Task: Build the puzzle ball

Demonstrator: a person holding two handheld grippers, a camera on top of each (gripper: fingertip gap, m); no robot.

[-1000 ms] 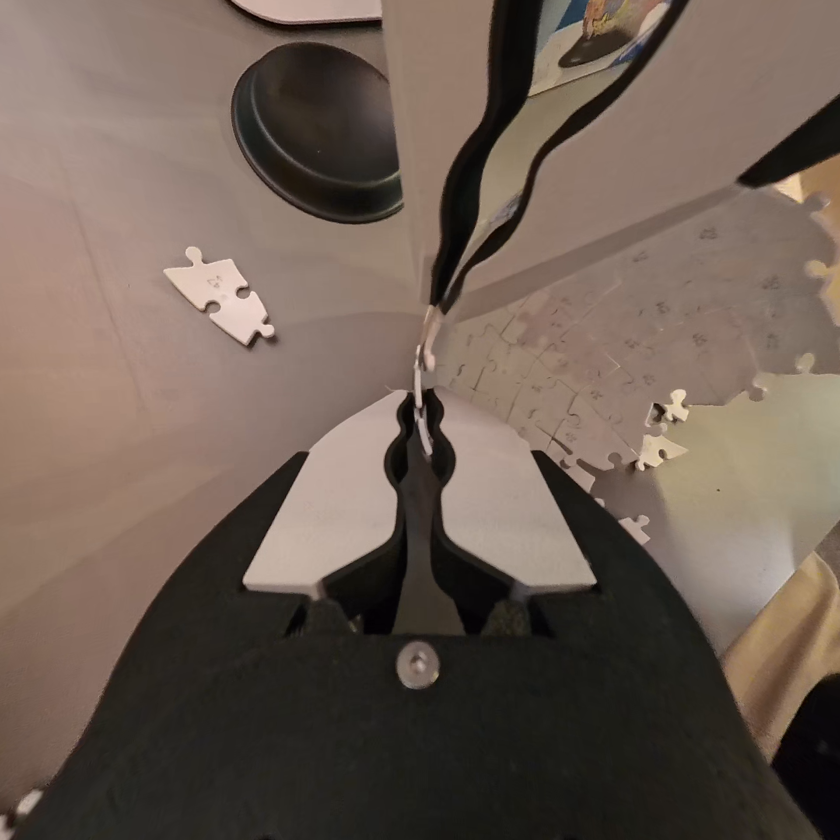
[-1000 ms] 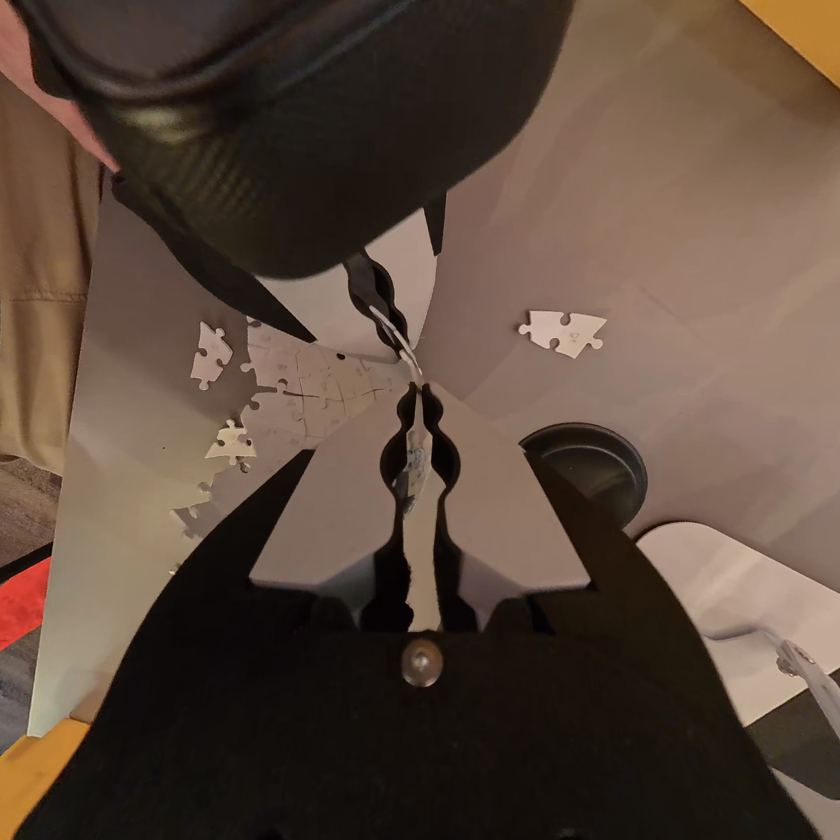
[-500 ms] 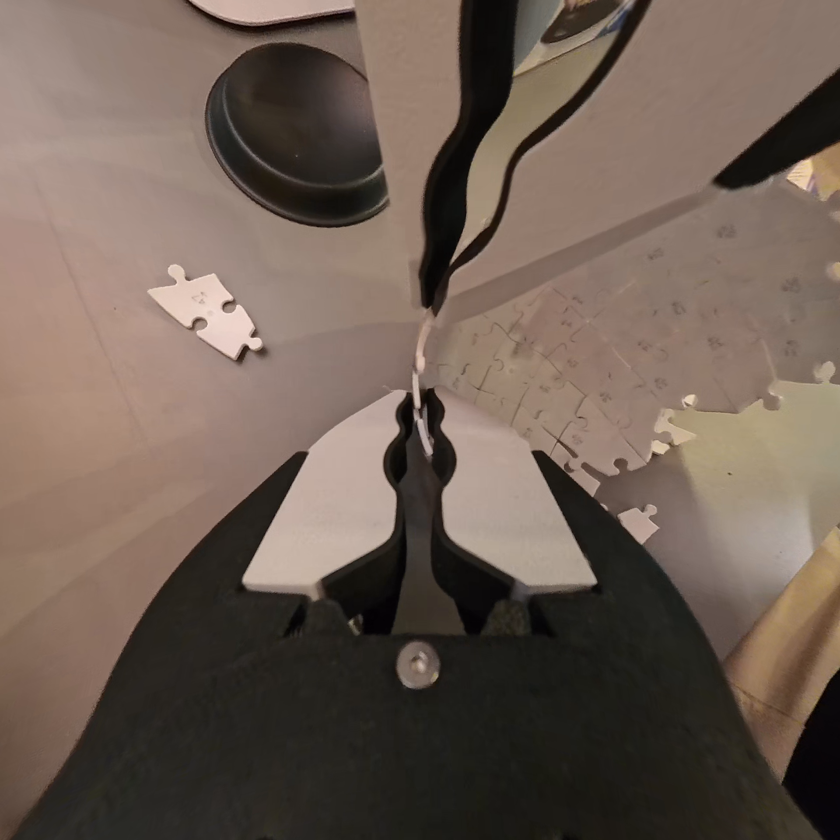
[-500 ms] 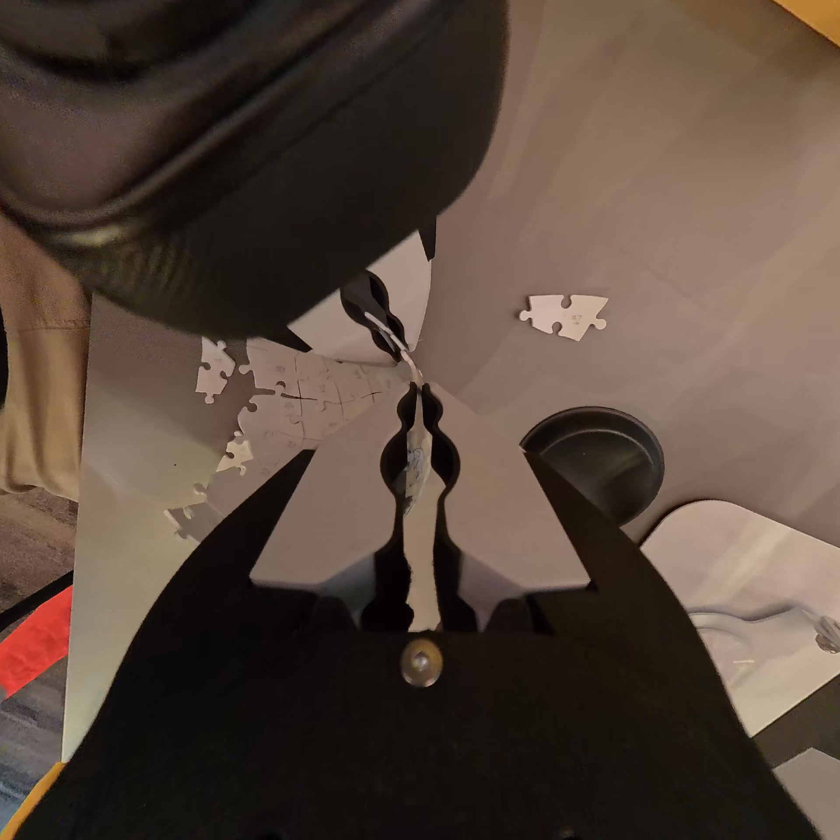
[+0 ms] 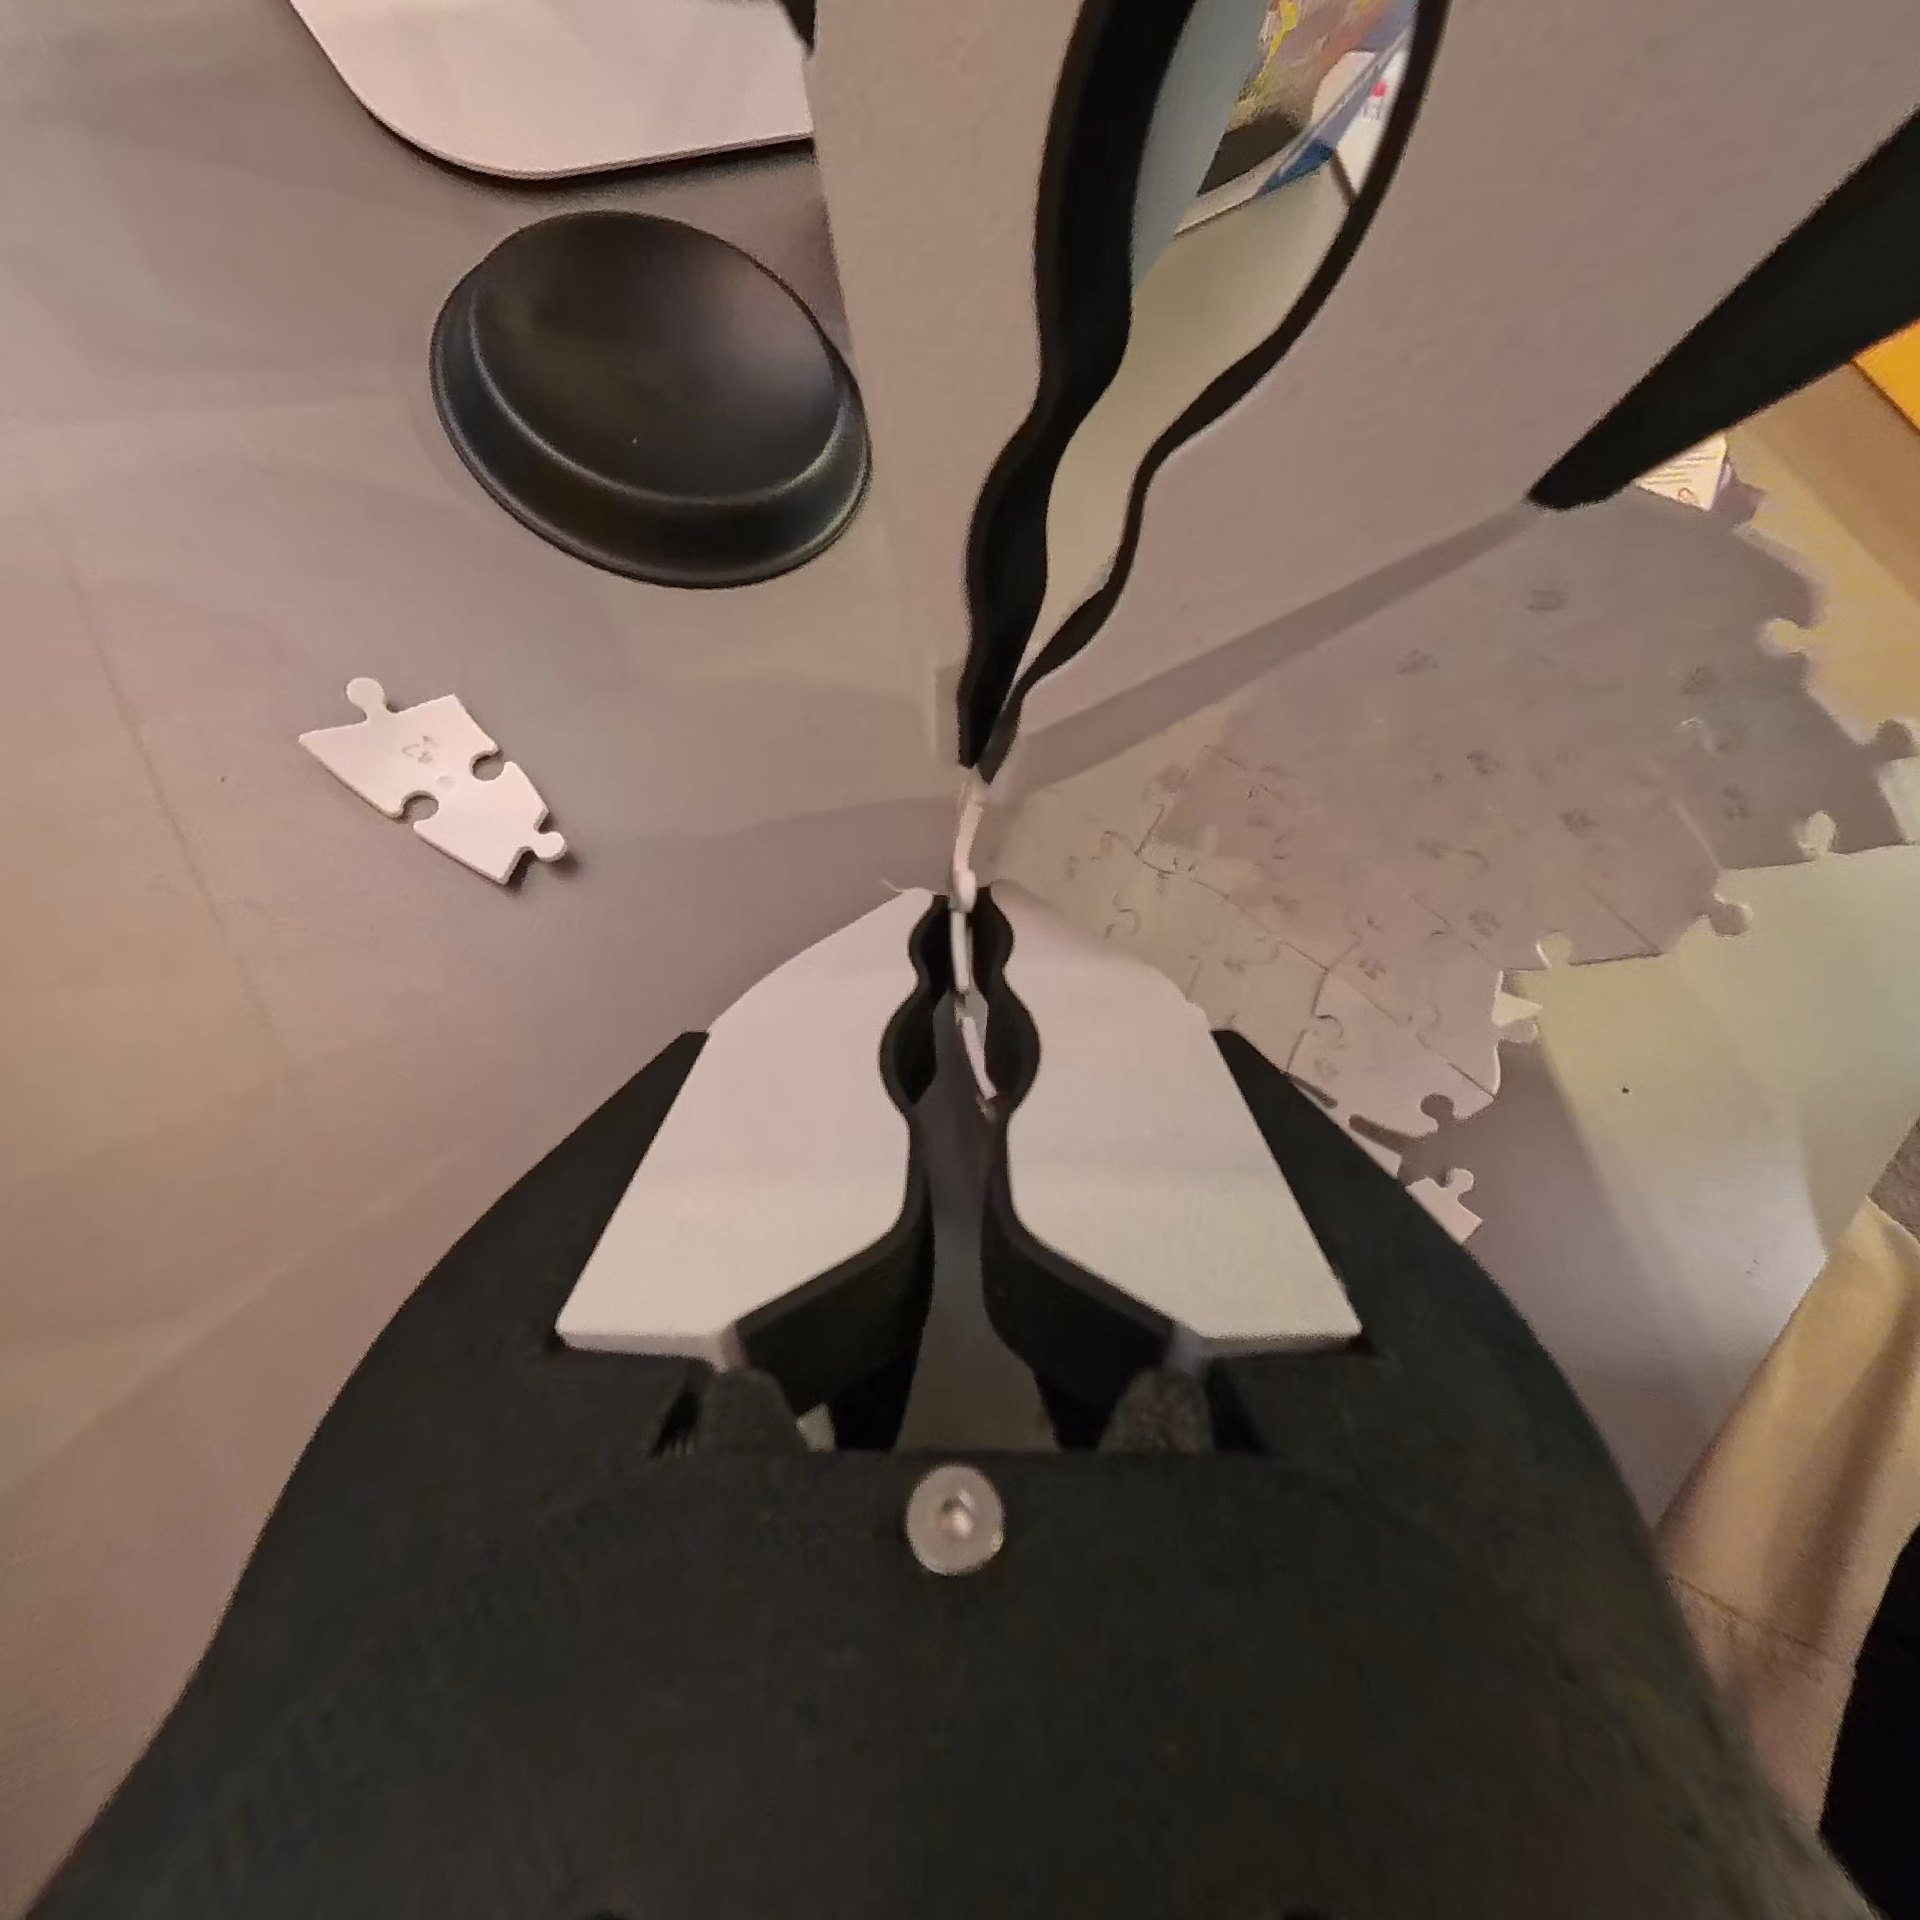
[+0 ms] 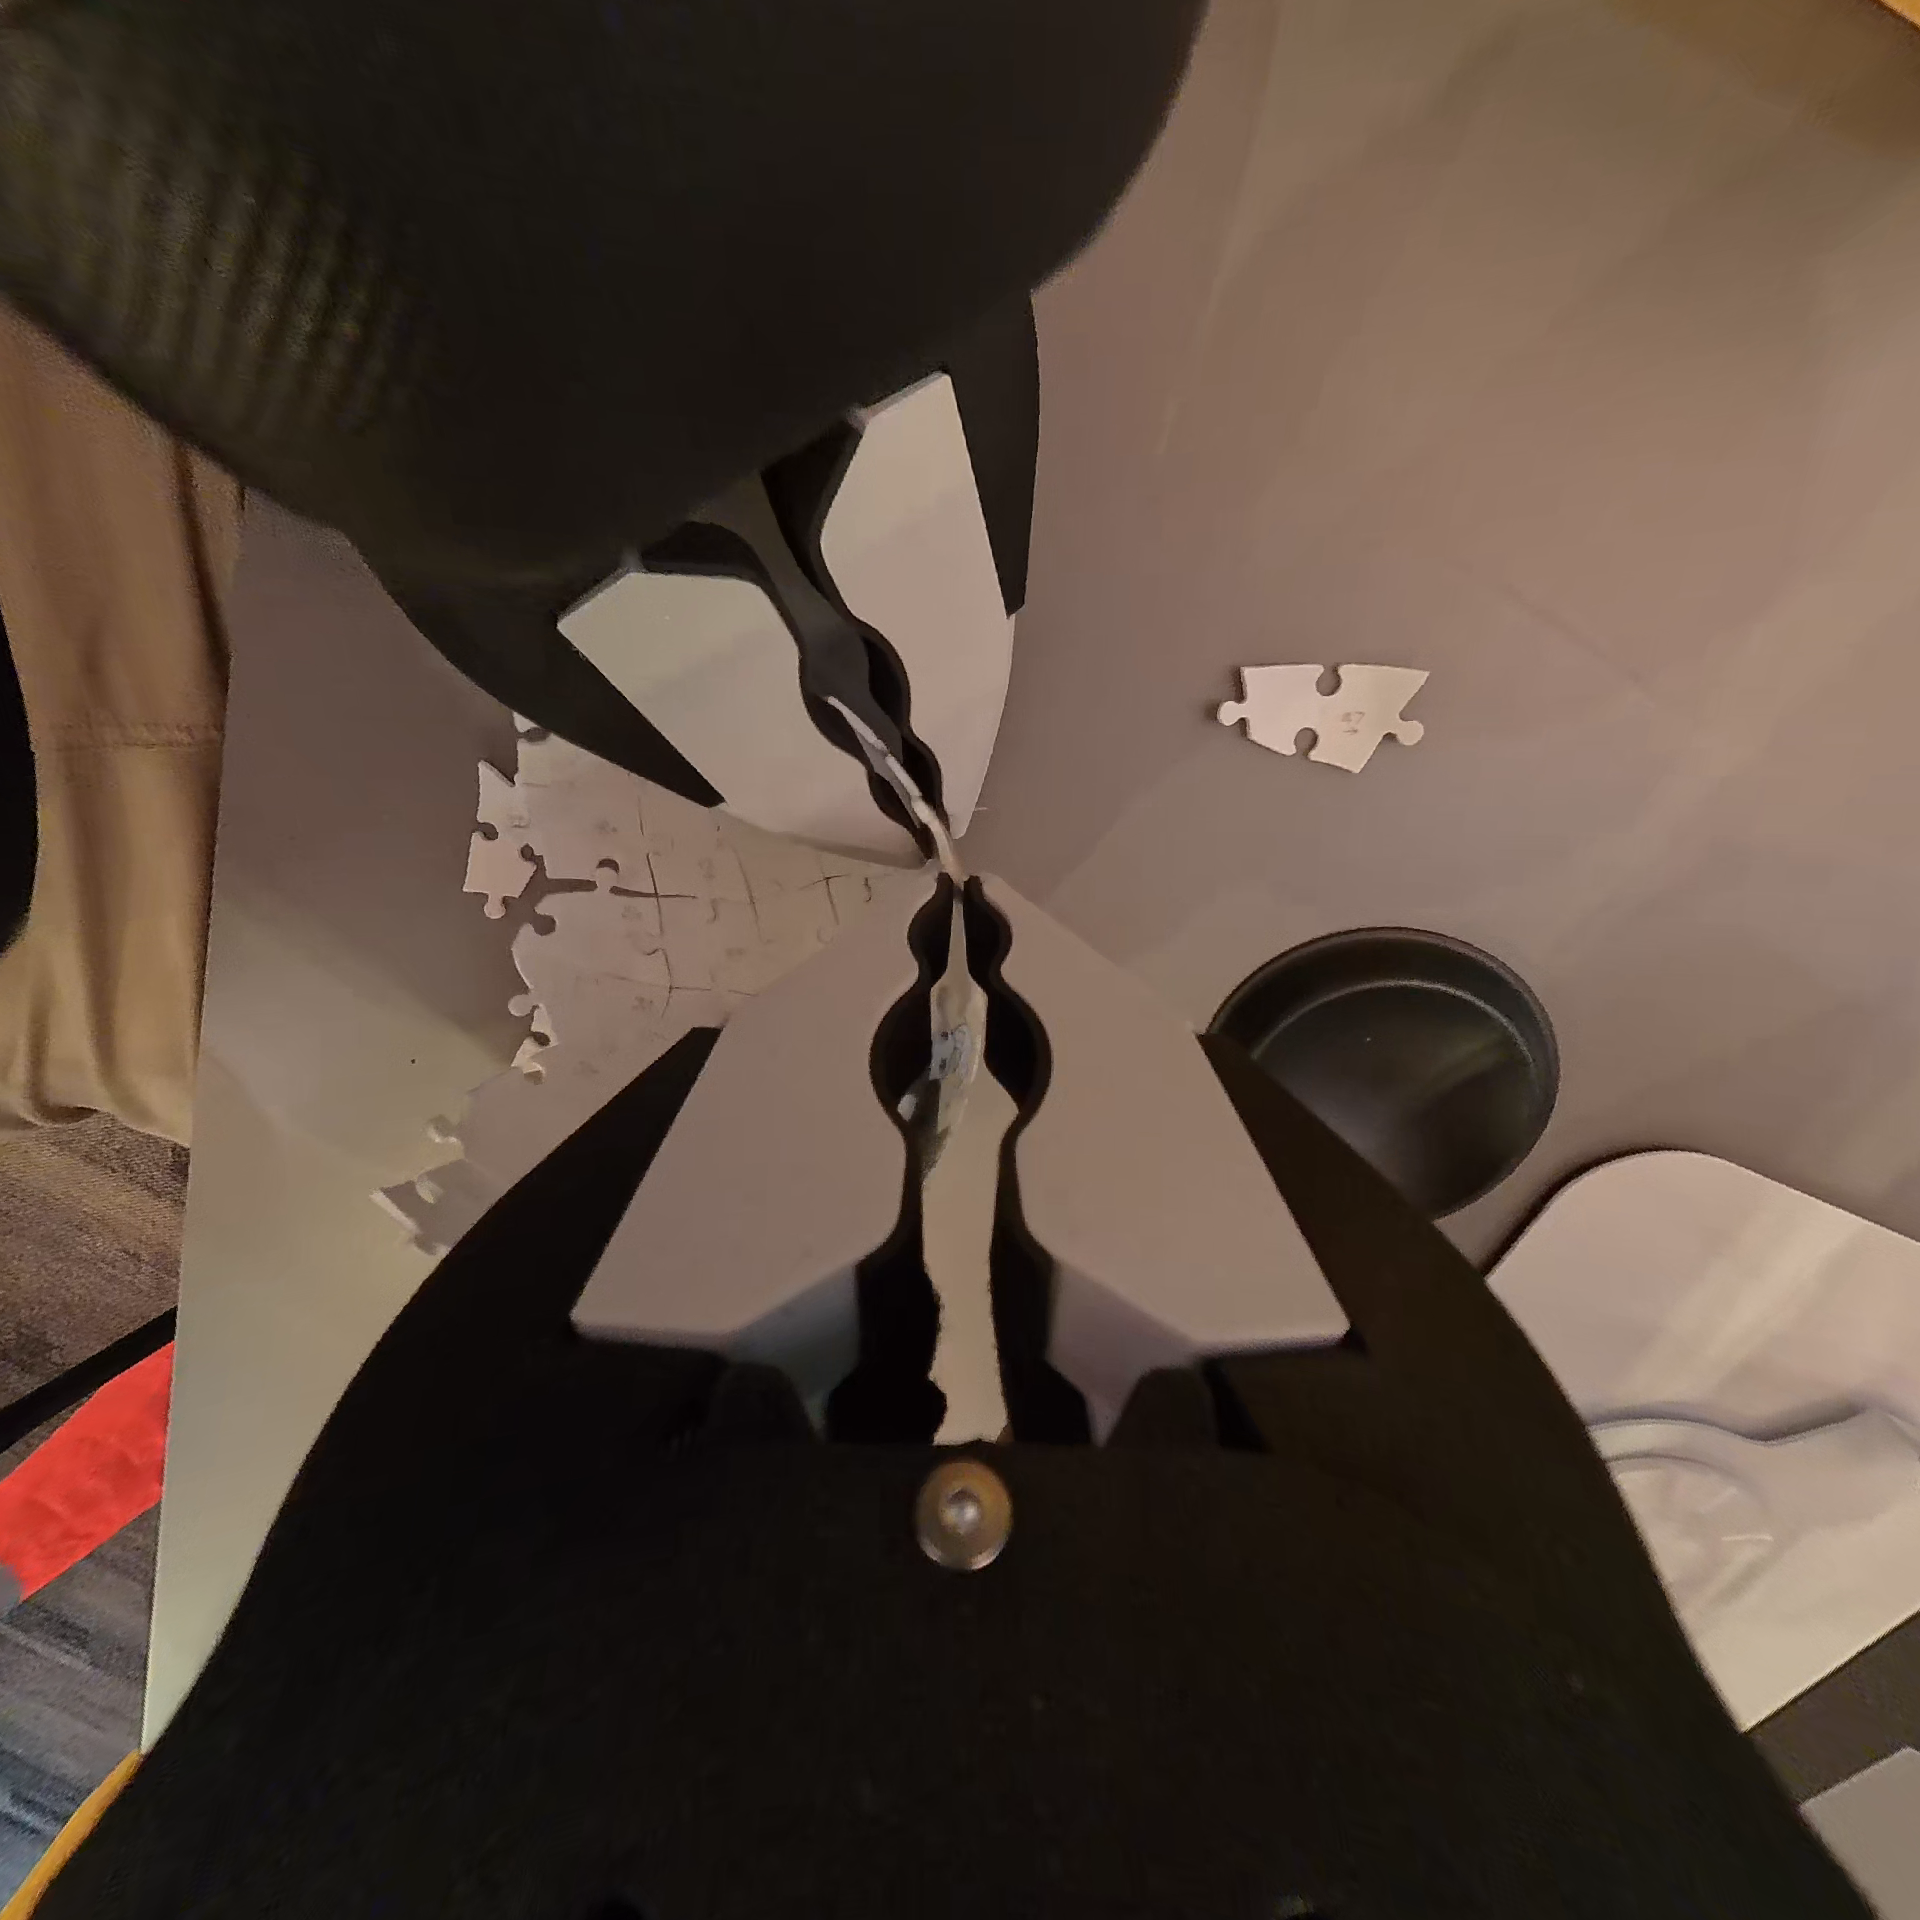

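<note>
My left gripper (image 5: 961, 914) is shut on a white puzzle piece (image 5: 968, 1023), seen edge-on between its fingers. My right gripper (image 6: 958, 888) is shut on another piece (image 6: 951, 1039) with a printed face. The two grippers meet tip to tip above the table, and the two pieces touch at their edges. The right gripper (image 5: 977, 748) comes in from the top of the left wrist view. The left gripper (image 6: 920, 821) comes in from the upper left of the right wrist view. A flat assembled puzzle section (image 5: 1455, 831) lies face down below and to one side; it also shows in the right wrist view (image 6: 644, 914).
A joined pair of white pieces (image 5: 436, 774) (image 6: 1325, 717) lies alone on the grey table. A black round dish (image 5: 644, 395) (image 6: 1392, 1081) stands beyond it. A white tray (image 6: 1714, 1403) lies by the dish. A few loose pieces (image 5: 1449, 1195) lie near the table edge. Both grippers' tips are close together, under 4 cm apart. Left tips and right tips are each some 12 cm from the black round dish (image 5: 644, 395).
Both grippers stay shut and tip to tip. They have shifted a little over the table, and the left gripper's body now fills more of the right wrist view.
</note>
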